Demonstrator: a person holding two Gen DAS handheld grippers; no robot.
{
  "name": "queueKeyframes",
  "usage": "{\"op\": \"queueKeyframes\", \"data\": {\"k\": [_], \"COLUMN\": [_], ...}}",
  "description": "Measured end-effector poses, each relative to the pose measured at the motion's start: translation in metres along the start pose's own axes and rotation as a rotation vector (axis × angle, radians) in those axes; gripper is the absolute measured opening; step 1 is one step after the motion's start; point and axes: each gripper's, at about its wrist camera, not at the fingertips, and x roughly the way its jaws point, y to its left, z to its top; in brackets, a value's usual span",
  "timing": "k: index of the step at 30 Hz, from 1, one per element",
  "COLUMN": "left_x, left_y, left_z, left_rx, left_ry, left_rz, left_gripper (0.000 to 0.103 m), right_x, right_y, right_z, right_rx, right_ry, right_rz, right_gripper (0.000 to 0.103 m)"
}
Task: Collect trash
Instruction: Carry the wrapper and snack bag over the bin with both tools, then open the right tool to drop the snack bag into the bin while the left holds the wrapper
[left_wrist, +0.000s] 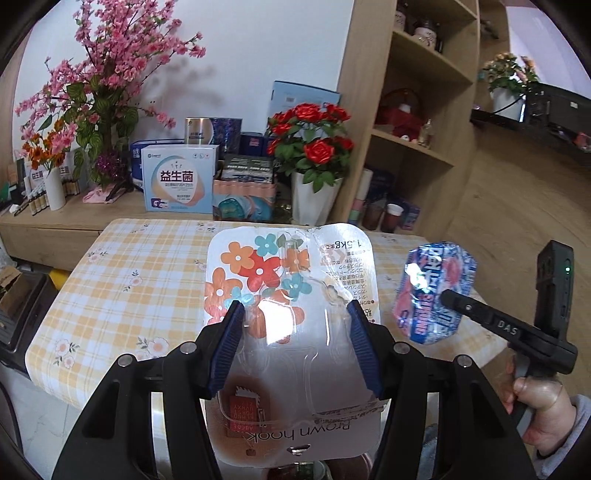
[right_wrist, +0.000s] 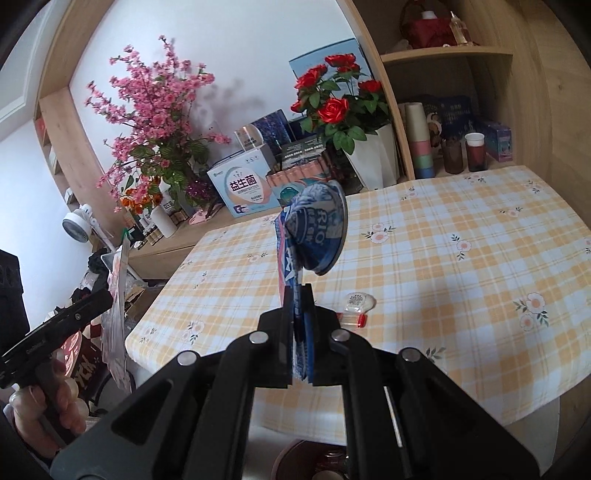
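Currently, step in hand: both pieces of trash are held lifted off the table (right_wrist: 461, 236); judged as the carry stage, drop-off not yet done.
Left gripper (left_wrist: 295, 325): partly spread, blue pads (left_wrist: 231, 343) pressed against the two side edges of the blister pack (left_wrist: 291, 280); the pack is gripped, not loose.
Blister pack place: clamped between the left fingers, flowered card sticking out well past the tips, clear plastic shell between the pads.
Right gripper (right_wrist: 299, 295): fully closed, pinched on the flattened end of the crushed can (right_wrist: 314, 232).
Crushed can place: blue and pink, projecting up beyond the right fingertips, clear of the tablecloth; seen in the left view just right of the left fingers.
Left on table: small clear packet with red ends (right_wrist: 356, 308), lying just right of the right fingertips, untouched; judged possibly trash still to be collected.
Bin: not identified with certainty; a round rim is seen below the right fingers, too cut off to tell.
Next move calls for: both grips kept firm, items carried over a bin, jaws then released; the pack is held only by its edges, so a slip is judged possible.
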Motion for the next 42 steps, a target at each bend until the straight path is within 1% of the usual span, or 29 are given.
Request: {"op": "queueKeyframes", "data": {"k": [6, 10, 14, 17, 24, 32, 38, 40, 41, 42], "left_x": [-0.04, -0.06, -0.078, -0.083, -0.084, -0.077, -0.073, -0.071, -0.069, -0.068], "left_y": [-0.01, -0.013, -0.017, -0.016, -0.007, 0.004, 0.005, 0.006, 0.007, 0.008], "left_z": [-0.023, -0.031, -0.037, -0.04, -0.045, -0.053, -0.059, -0.062, -0.063, -0.064], "left_rx": [-0.014, -0.032, -0.033, -0.041, -0.078, -0.111, -0.103, -0.104, -0.105, -0.105], "left_ry": [-0.023, -0.04, -0.061, -0.062, -0.064, -0.034, -0.023, -0.011, -0.006, -0.002], "left_rz": [-0.02, -0.035, -0.046, -0.053, -0.04, -0.011, 0.001, 0.003, 0.004, 0.005], "left_gripper": [0.056, 0.056, 0.056, 0.056, 0.056, 0.056, 0.056, 0.056, 0.056, 0.056], "right_x": [-0.032, -0.057, -0.075, -0.082, -0.078, -0.061, -0.046, -0.041, -0.039, -0.038], "right_y": [0.018, 0.028, 0.035, 0.038, 0.033, 0.031, 0.027, 0.025, 0.024, 0.023], "right_z": [-0.027, -0.047, -0.064, -0.072, -0.085, -0.109, -0.125, -0.13, -0.131, -0.131], "right_rx": [-0.045, -0.086, -0.142, -0.168, -0.157, -0.14, -0.108, -0.092, -0.082, -0.069], "right_ry": [0.003, 0.014, 0.035, 0.051, 0.106, 0.178, 0.236, 0.254, 0.259, 0.261], "right_rz": [-0.007, -0.01, -0.033, -0.042, -0.02, 0.009, 0.04, 0.041, 0.042, 0.048], "right_gripper": [0.008, 0.008, 0.008, 0.009, 0.009, 0.009, 0.009, 0.013, 0.022, 0.034]}}
